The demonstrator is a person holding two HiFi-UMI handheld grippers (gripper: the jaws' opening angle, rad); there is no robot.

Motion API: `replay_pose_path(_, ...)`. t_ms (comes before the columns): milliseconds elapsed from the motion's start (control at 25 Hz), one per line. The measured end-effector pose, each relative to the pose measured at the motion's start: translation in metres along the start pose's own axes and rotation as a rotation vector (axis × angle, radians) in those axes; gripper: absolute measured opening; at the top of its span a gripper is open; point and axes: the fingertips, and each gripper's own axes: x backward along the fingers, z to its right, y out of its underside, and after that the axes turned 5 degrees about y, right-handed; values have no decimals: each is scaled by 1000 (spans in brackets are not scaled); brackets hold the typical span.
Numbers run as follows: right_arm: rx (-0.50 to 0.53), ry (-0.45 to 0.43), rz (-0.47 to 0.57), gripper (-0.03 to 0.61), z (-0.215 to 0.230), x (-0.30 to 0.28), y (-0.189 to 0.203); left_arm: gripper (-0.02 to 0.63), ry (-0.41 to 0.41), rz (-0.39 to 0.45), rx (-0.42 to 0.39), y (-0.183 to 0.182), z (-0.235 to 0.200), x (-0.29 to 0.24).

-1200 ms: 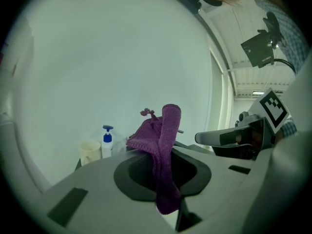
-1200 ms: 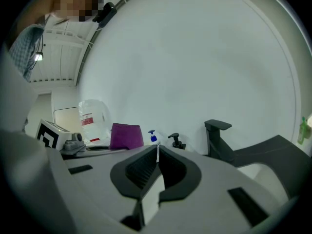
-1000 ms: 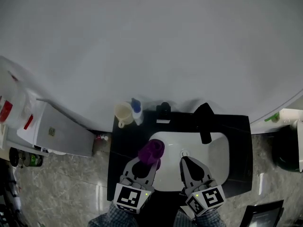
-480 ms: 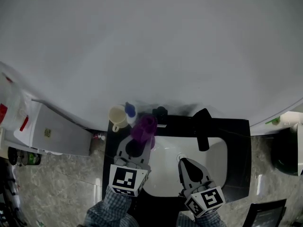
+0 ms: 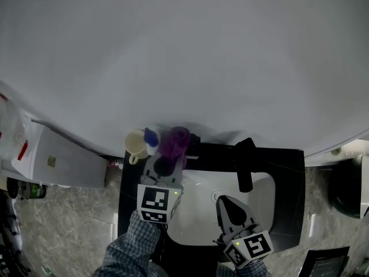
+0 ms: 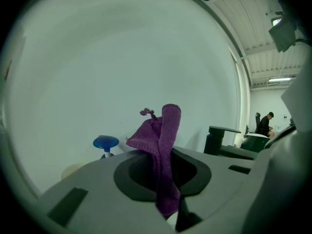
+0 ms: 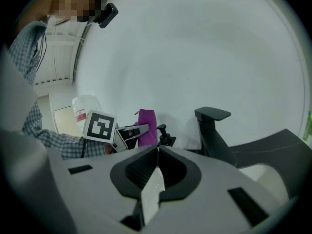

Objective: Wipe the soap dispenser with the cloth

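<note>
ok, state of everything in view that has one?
left gripper: shut on the cloth
cloth: bunched, held upright next to the soap dispenser; contact unclear
soap dispenser: upright on the counter
right gripper: shut, empty, over the sink
faucet: no water running
cup: upright
blue-capped bottle: upright, cap on

The bunched purple cloth stands upright just beside the black soap dispenser.
</note>
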Motion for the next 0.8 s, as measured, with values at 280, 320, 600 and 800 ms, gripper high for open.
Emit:
replay_pose_path(280,-26,4,-32,25,9,-5,10,61,-54,-10,6,14,-15,-10)
replay_pose_path(320,-26,2,-32,25,10,-6,11,61,-65,-16,3,16,-18,-10)
replay_pose_path(600,-27,8,-33,25,14,-4,15,61,-112,-31,-7,25,-29,-11)
replay_pose_path(800,-40,21,-40,25,17,-1,20,61,-114,-107,-5,51,-24,-18)
